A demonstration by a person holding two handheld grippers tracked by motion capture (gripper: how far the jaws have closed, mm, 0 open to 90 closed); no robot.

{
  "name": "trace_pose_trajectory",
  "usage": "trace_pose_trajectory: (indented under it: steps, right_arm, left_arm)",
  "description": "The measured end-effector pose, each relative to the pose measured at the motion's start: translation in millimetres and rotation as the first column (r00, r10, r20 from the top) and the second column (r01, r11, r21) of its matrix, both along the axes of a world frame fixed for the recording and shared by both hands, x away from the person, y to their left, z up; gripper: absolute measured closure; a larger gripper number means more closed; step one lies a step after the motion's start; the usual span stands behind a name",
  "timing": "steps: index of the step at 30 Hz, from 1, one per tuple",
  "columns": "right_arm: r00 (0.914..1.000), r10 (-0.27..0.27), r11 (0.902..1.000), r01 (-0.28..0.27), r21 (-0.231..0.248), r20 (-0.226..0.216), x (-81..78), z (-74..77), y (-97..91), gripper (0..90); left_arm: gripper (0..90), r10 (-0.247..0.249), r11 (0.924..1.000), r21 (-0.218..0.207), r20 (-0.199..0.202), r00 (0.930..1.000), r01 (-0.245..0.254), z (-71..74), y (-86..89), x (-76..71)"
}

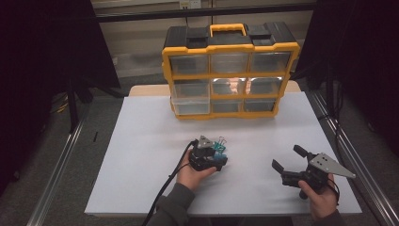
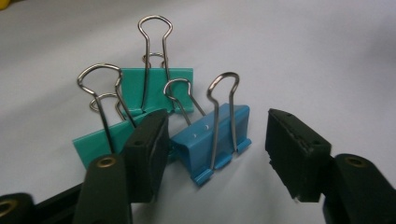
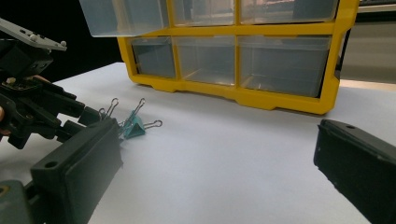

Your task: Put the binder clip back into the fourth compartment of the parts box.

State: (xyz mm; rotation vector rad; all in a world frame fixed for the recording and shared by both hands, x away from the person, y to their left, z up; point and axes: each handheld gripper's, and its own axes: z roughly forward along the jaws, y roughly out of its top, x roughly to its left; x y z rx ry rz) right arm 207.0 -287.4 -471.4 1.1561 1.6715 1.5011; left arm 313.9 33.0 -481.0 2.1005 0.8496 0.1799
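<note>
Looking down, the left gripper (image 1: 217,157) meets the clips on the white worktop (image 1: 141,141); the right gripper (image 1: 288,162) idles, jaws spread. Its own view: jaws spread around the glossy blue clip (image 2: 212,140), teal clips (image 2: 154,91) beside. Close squarely on painted steel, avoiding wire loops.

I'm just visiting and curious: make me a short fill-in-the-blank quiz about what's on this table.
1. The drawer organizer has a ___ frame.
2. Between the left gripper's open jaws lies a ___ binder clip.
3. The other two binder clips are ___.
4. The right gripper holds ___.

Missing words: yellow; blue; teal; nothing
</note>
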Motion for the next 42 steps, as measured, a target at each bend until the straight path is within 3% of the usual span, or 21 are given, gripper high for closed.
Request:
trace_pose_trajectory:
  steps: [4, 6, 7, 10, 12, 14, 16, 19, 24, 26, 32, 33, 42]
  right_arm:
    - [1.0, 0.005, 1.0, -0.005, -0.002, 0.002, -0.6, 0.5, 0.5, 0.5]
    - [1.0, 0.004, 1.0, -0.004, -0.003, 0.001, -0.6, 0.5, 0.4, 0.5]
    - [1.0, 0.005, 1.0, -0.005, -0.005, 0.004, -0.8, 0.6, -0.4, 0.5]
    - [1.0, 0.006, 1.0, -0.006, 0.0, 0.007, -0.8, 0.5, -1.2, 0.5]
    - [1.0, 0.002, 1.0, -0.002, 0.007, 0.004, -0.4, 0.4, -1.1, 0.5]
    - [1.0, 0.0, 0.9999, 0.0, 0.011, 0.004, -0.4, 0.6, -0.7, 0.5]
    - [1.0, 0.005, 0.9999, -0.005, 0.009, 0.006, -0.6, 0.8, -0.6, 0.5]
    - [1.0, 0.005, 1.0, -0.005, 0.006, 0.007, -0.5, 0.8, -0.8, 0.5]
    - [1.0, -0.001, 1.0, 0.001, 0.009, 0.009, -0.4, 0.9, -1.1, 0.5]
    - [1.0, -0.001, 0.9999, 0.001, 0.013, 0.008, -0.4, 1.0, -0.3, 0.5]
    - [0.9999, 0.007, 0.9999, -0.007, 0.009, 0.008, -0.4, 1.1, 0.3, 0.5]
    - [0.9999, 0.006, 0.9999, -0.006, 0.01, 0.009, -0.4, 1.2, 0.3, 0.5]
    - [0.9999, 0.005, 0.9999, -0.005, 0.01, 0.01, -0.4, 1.2, 0.2, 0.5]
  left_arm:
    - [36.3, -0.005, 0.9985, 0.055, 0.026, 0.9997, 0.004, -4.3, -17.8, -5.6]
    - [36.9, -0.007, 0.9988, 0.048, 0.029, 0.9996, 0.006, -6.4, -20.3, -5.4]
    - [41.0, 0.019, 0.9961, 0.085, 0.043, 0.9989, -0.023, -4.5, -21.0, -6.0]
    - [47.4, 0.03, 0.9968, 0.074, 0.028, 0.9992, -0.032, -4.0, -18.8, -6.4]
    - [49.7, 0.034, 0.9954, 0.089, 0.027, 0.999, -0.037, -1.2, -17.3, -6.9]
    - [50.1, 0.018, 0.9988, 0.046, -0.007, 0.9998, -0.017, 0.7, -14.1, -5.5]
    - [50.2, 0.006, 0.9986, 0.052, -0.015, 0.9999, -0.005, 2.7, -11.3, -4.9]
    - [50.2, -0.008, 0.9998, 0.018, -0.046, 0.9989, 0.009, 8.3, -4.5, -3.2]
    - [50.1, -0.038, 0.9992, 0.005, -0.055, 0.9978, 0.038, 18.5, -0.5, -3.9]
    - [50.2, -0.075, 0.9972, 0.0, -0.065, 0.9951, 0.075, 28.4, 1.8, -2.5]
    - [50.2, -0.117, 0.9932, -0.01, -0.069, 0.9908, 0.116, 48.1, 4.5, 0.1]
    - [50.2, -0.131, 0.991, -0.035, -0.073, 0.9887, 0.129, 55.6, 5.8, 2.3]
    - [50.1, -0.174, 0.9845, -0.037, -0.065, 0.9827, 0.171, 83.1, 6.9, 7.7]
